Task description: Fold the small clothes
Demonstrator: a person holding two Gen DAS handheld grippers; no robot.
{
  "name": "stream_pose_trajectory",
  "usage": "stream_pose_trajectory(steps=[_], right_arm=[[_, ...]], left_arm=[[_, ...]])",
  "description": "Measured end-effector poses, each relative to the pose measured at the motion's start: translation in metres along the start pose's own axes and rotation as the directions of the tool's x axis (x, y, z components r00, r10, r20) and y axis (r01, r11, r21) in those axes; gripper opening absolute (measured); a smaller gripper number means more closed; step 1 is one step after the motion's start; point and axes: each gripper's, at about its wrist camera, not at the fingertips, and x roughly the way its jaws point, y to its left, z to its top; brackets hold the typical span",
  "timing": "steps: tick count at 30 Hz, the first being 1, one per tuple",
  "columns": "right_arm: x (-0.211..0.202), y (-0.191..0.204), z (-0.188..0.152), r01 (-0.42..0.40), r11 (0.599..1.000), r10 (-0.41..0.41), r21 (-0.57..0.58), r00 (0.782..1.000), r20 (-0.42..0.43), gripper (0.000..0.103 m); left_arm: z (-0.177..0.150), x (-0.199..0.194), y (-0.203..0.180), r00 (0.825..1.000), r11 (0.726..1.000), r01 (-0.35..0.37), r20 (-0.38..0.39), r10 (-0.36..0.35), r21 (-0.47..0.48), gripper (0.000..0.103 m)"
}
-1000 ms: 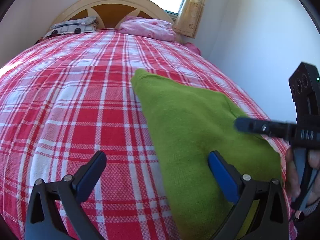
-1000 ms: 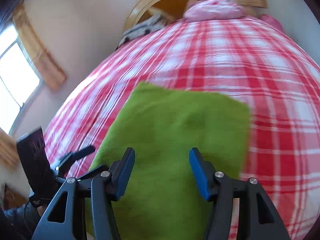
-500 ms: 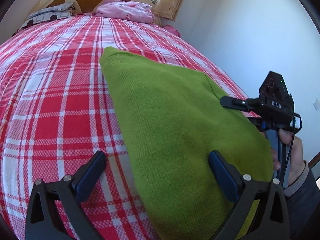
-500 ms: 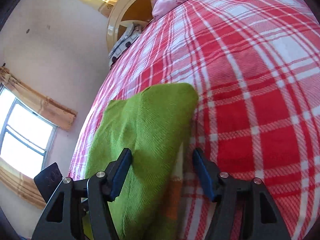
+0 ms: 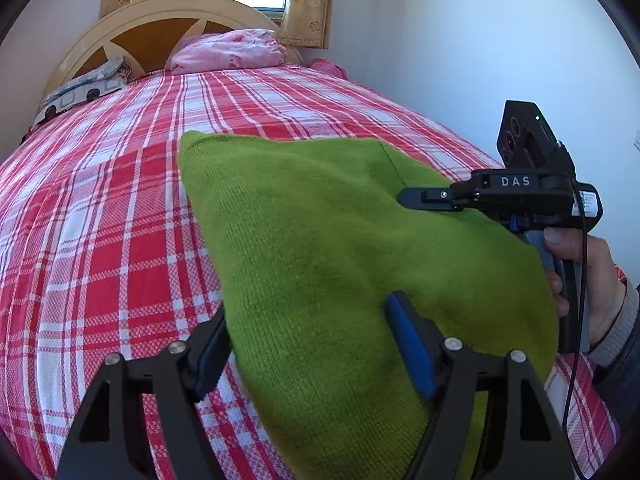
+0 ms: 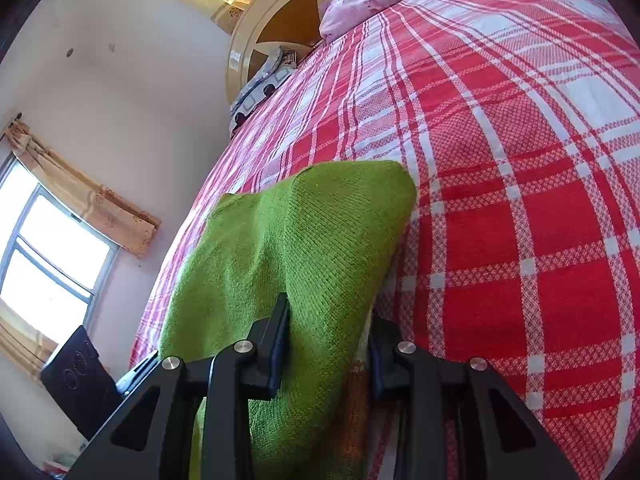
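A green knitted garment (image 5: pixel 340 248) lies folded on the red plaid bed (image 5: pixel 112 220). My left gripper (image 5: pixel 312 344) straddles its near left edge, jaws still apart, with the cloth between the blue pads. My right gripper (image 6: pixel 328 340) has its jaws narrowed around the garment's near right edge (image 6: pixel 320 240), with the knit bunched and lifted between them. An orange-and-white layer shows under the green by the right finger. In the left wrist view the right gripper (image 5: pixel 432 200) shows over the garment's right side, held by a hand.
A pink pillow (image 5: pixel 232 50) and a patterned pillow (image 5: pixel 84 88) lie at the wooden headboard (image 5: pixel 160 20). A white wall (image 5: pixel 480 60) runs along the bed's right side. Curtained windows stand behind the headboard and on the left wall (image 6: pixel 52 272).
Both grippers have narrowed around the garment's near edge, the right one closing on it and lifting the cloth into a ridge. The left camera has tilted up.
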Motion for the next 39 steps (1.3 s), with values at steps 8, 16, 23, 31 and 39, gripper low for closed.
stream_pose_trajectory(steps=[8,16,23,31,39], right_arm=[[0.0,0.016,-0.004,0.116,0.991,-0.113,-0.066,0.993,0.046,0.032],[-0.014,0.036,-0.02,0.211,0.976,-0.205,-0.057,0.974,0.097,0.027],[-0.029,0.052,-0.038,0.183,0.982,-0.174,-0.057,0.976,0.133,0.026],[-0.043,0.083,-0.061,0.122,0.99,-0.11,-0.071,0.981,0.158,0.025],[-0.043,0.124,-0.079,0.066,0.991,-0.048,-0.116,0.987,0.155,0.025]], left_arm=[[0.004,-0.004,-0.008,0.999,0.998,-0.041,0.009,0.041,0.055,0.054],[0.004,-0.016,-0.012,0.998,0.995,-0.06,-0.01,0.061,0.079,0.042],[-0.001,-0.034,-0.011,0.997,0.994,-0.071,-0.022,0.073,0.085,0.04],[-0.008,-0.068,-0.006,0.997,0.994,-0.076,-0.004,0.077,0.075,0.039],[-0.018,-0.106,0.007,0.994,0.993,-0.105,0.036,0.103,0.057,0.038]])
